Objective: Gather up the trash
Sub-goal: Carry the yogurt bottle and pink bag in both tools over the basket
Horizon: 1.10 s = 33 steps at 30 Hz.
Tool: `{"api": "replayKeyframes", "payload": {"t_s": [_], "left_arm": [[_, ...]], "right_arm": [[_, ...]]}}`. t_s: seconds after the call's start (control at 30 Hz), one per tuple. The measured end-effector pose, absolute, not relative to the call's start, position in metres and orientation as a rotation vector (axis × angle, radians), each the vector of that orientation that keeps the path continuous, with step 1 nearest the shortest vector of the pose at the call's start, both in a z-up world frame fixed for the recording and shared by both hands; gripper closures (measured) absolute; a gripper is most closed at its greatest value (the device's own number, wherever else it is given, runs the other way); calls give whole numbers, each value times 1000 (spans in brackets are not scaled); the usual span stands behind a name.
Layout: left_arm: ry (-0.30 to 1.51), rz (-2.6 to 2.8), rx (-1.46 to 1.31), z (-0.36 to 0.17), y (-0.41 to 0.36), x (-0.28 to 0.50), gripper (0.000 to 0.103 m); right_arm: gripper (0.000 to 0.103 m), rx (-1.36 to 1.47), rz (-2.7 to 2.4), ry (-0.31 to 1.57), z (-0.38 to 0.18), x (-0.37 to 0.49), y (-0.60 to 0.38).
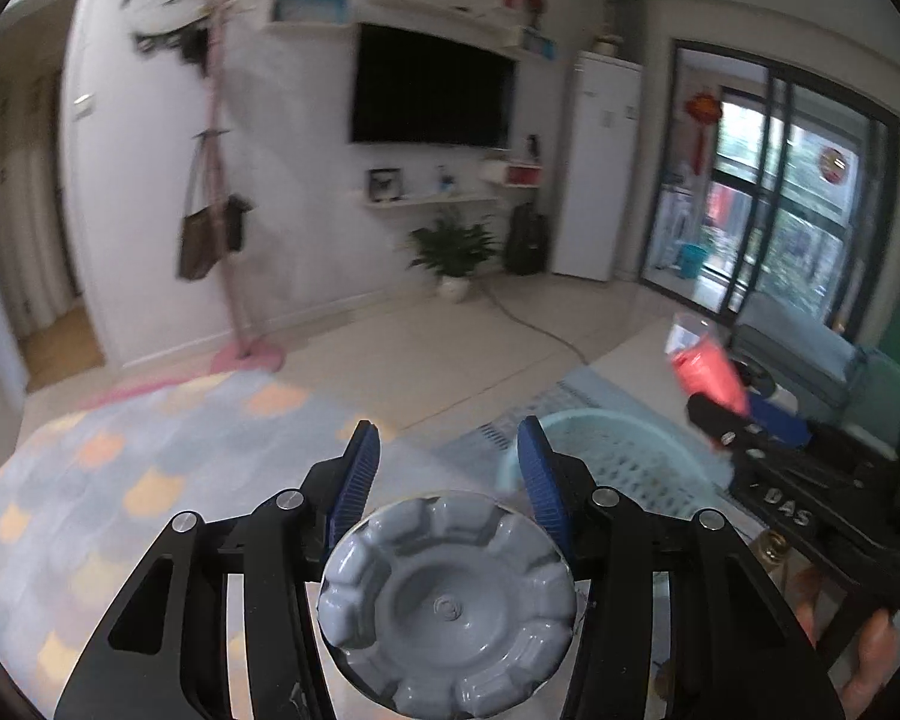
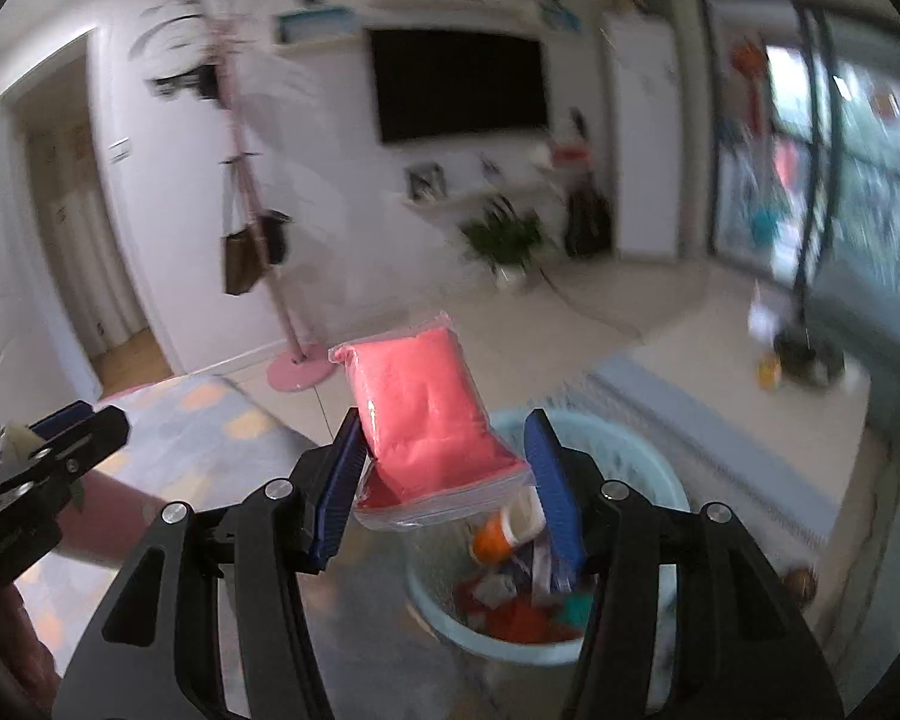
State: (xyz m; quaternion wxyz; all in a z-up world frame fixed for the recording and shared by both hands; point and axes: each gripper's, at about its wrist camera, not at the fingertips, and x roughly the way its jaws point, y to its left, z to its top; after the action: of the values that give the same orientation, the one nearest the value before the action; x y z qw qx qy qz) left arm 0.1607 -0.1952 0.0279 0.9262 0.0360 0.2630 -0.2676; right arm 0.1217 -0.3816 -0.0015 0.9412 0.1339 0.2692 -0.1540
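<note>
You are mid-carry, each hand bringing one piece of trash toward the pale blue perforated plastic basket (image 2: 630,456), which sits on the floor just beyond and below your right gripper (image 2: 444,462). That gripper's blue ribbed pads (image 2: 555,486) clamp a clear plastic packet filled with pink material (image 2: 432,414), tilted and held at its lower end, directly above the basket's near rim. Your left gripper (image 1: 447,462) is closed about halfway on a round grey plastic bottle base with a scalloped edge (image 1: 447,594), held deep between the jaws; the basket lies ahead and to its right. I judge the next move calls for lowering each load over the basket's opening before letting go, the pink packet first. Counted: two grippers, two carried items, one basket, already holding several mixed pieces, too jumbled to count.
</note>
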Motion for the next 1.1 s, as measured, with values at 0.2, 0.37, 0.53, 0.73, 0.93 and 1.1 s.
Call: {"api": "replayKeyframes", "payload": {"t_s": [0.2, 0.37, 0.53, 0.73, 0.93, 1.1], "left_arm": [[529, -677, 120, 24, -258, 160, 56], [511, -731, 167, 17, -286, 157, 56], [524, -723, 189, 15, -282, 157, 56], [605, -667, 83, -2, -203, 149, 55], [748, -620, -56, -40, -130, 147, 48], [833, -652, 31, -58, -127, 141, 43]], "right_arm": [[53, 428, -404, 617, -30, 120, -446], [53, 498, -435, 671, -59, 121, -472], [52, 521, -427, 706, -78, 123, -474], [52, 499, -400, 721, -83, 127, -466], [52, 471, -351, 731, -83, 130, -448], [52, 451, -324, 719, -73, 128, -435]]}}
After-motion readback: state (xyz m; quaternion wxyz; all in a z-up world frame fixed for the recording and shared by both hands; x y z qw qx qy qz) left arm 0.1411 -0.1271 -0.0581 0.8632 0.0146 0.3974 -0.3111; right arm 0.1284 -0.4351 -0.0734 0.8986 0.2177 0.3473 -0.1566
